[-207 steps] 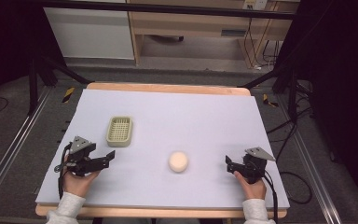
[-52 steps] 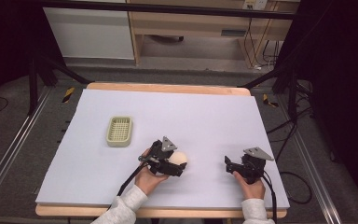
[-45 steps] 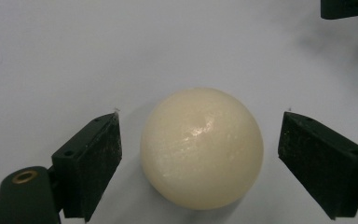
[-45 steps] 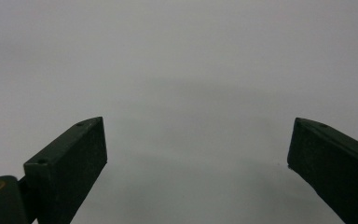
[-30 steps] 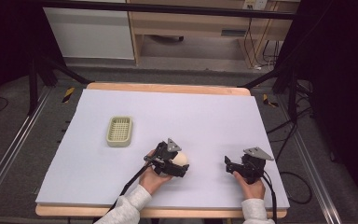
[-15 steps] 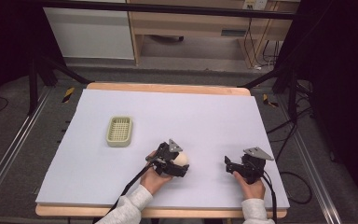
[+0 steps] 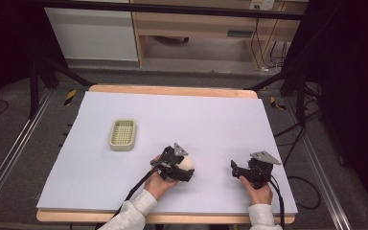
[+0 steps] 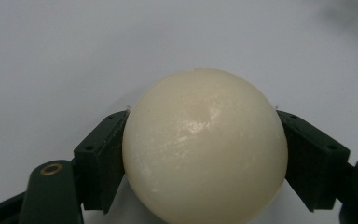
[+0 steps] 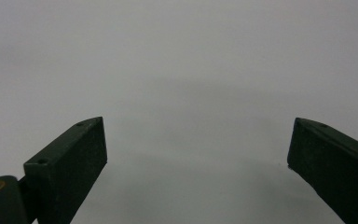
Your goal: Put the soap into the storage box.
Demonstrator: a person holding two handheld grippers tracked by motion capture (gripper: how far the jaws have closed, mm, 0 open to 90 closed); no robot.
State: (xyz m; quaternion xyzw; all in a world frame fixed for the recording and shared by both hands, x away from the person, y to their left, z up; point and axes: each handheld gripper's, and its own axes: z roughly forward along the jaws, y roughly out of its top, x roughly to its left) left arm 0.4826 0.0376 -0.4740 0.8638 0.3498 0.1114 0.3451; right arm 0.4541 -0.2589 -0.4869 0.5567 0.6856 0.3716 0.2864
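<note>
A cream-coloured ball [image 7: 187, 163] [image 8: 205, 149] rests on the white table near its front middle. My left gripper [image 7: 184, 168] [image 8: 204, 154] is shut on the ball, one black jaw pressed to each side of it. My right gripper [image 7: 235, 169] [image 9: 198, 149] rests low on the table at the front right, open, with bare table between its jaws. A pale green ridged tray [image 7: 122, 134] lies to the left of the ball, apart from both grippers.
The white tabletop [image 7: 211, 120] has a wooden rim. Black stands and cables [image 7: 297, 139] flank the table on the floor. A wooden bench [image 7: 206, 28] stands behind the table.
My left gripper came from the front left across to the ball and closed its jaws on it. Over the last half second it has stayed still. The right gripper has not moved.
</note>
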